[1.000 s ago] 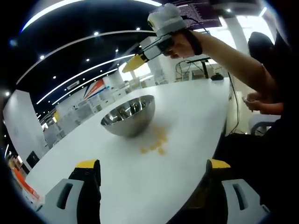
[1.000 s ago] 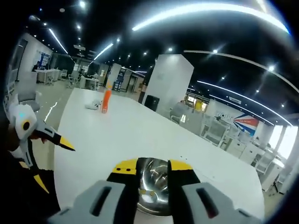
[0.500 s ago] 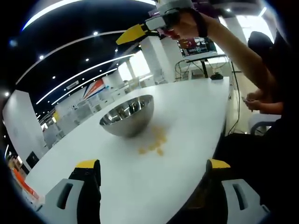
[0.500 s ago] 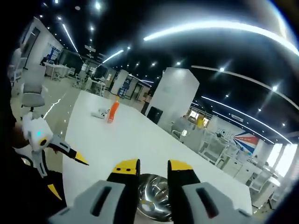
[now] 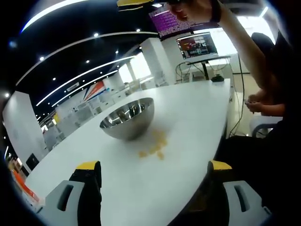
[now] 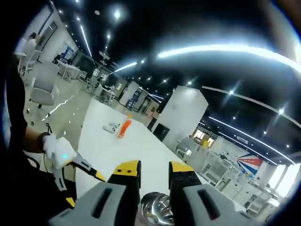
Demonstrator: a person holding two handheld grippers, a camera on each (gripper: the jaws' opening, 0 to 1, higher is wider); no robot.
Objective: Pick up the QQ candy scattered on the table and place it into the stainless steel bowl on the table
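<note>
A stainless steel bowl [image 5: 127, 120] stands on the white table [image 5: 188, 122]. Several yellow QQ candies [image 5: 153, 148] lie scattered just in front of it. My left gripper [image 5: 153, 169] hovers low over the table's near end, jaws spread wide with nothing between them. My right gripper [image 5: 134, 3] is held high above the bowl by a hand [image 5: 197, 9], its yellow tips together. In the right gripper view, my right gripper [image 6: 154, 170] has its jaws close together with nothing seen between them, the bowl [image 6: 157, 212] far below. The left gripper [image 6: 77, 174] appears at lower left.
An orange bottle [image 6: 124, 126] and a small white object [image 6: 112, 127] stand at the table's far end. A person sits at the table's right edge [image 5: 263, 103]. Monitors [image 5: 195, 44] and cables lie beyond the far corner.
My right gripper has risen steadily away from the bowl, which has shrunk in its view. In the left gripper view it has climbed to the top edge. The left gripper has stayed still.
</note>
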